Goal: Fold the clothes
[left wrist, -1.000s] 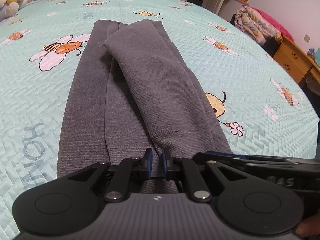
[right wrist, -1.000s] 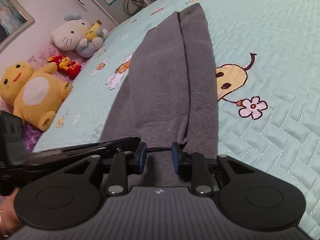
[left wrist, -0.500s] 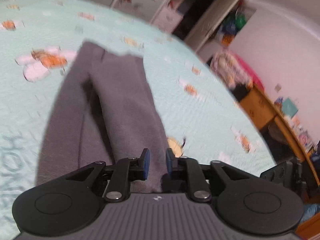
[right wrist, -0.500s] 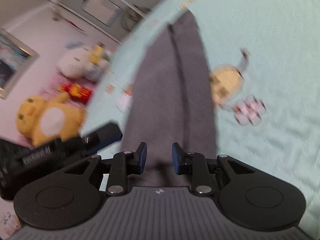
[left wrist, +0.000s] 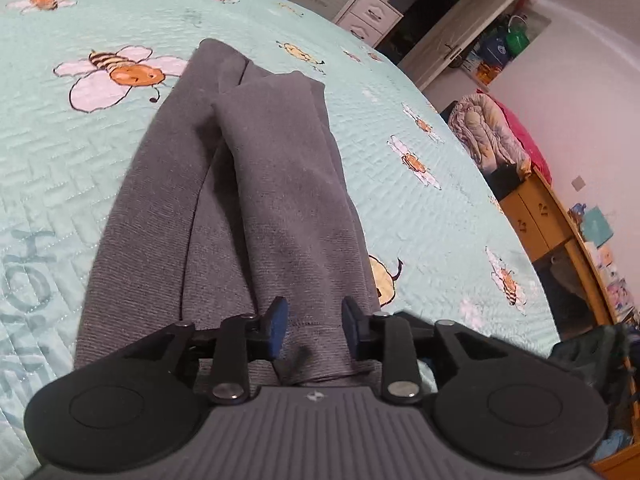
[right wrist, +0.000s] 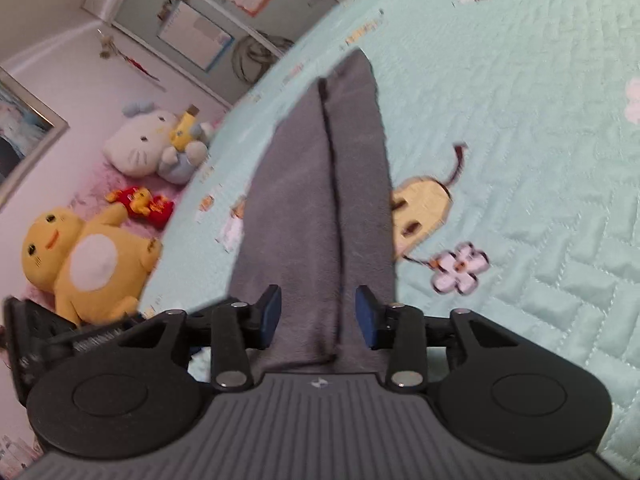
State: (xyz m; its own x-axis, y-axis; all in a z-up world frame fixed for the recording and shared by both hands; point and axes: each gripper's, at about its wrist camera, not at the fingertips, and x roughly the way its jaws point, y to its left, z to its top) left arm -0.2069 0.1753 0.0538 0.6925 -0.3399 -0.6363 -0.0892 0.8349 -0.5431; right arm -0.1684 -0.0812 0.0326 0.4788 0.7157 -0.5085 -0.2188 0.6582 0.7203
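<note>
A grey knit garment [left wrist: 256, 200] lies folded lengthwise in a long strip on the mint bee-print bedspread [left wrist: 60, 160]. A sleeve lies on top along it. My left gripper [left wrist: 312, 324] is open, its jaws either side of the sleeve's near cuff, with fabric bunched between them. In the right wrist view the same garment [right wrist: 316, 208] runs away from me. My right gripper [right wrist: 318, 314] is open over its near end, not gripping. The left gripper's black body [right wrist: 60, 340] shows at lower left of that view.
Plush toys, a yellow one [right wrist: 84, 256] and a white cat [right wrist: 148, 144], sit beyond the bed's left side. A wooden dresser [left wrist: 560, 232], a bundled quilt [left wrist: 488, 128] and white cabinets [left wrist: 400, 12] stand off the bed's right side.
Both grippers lifted and swung, then settled back at the garment's near end. Both sets of jaws have opened wider than a second ago. The garment lies much as before.
</note>
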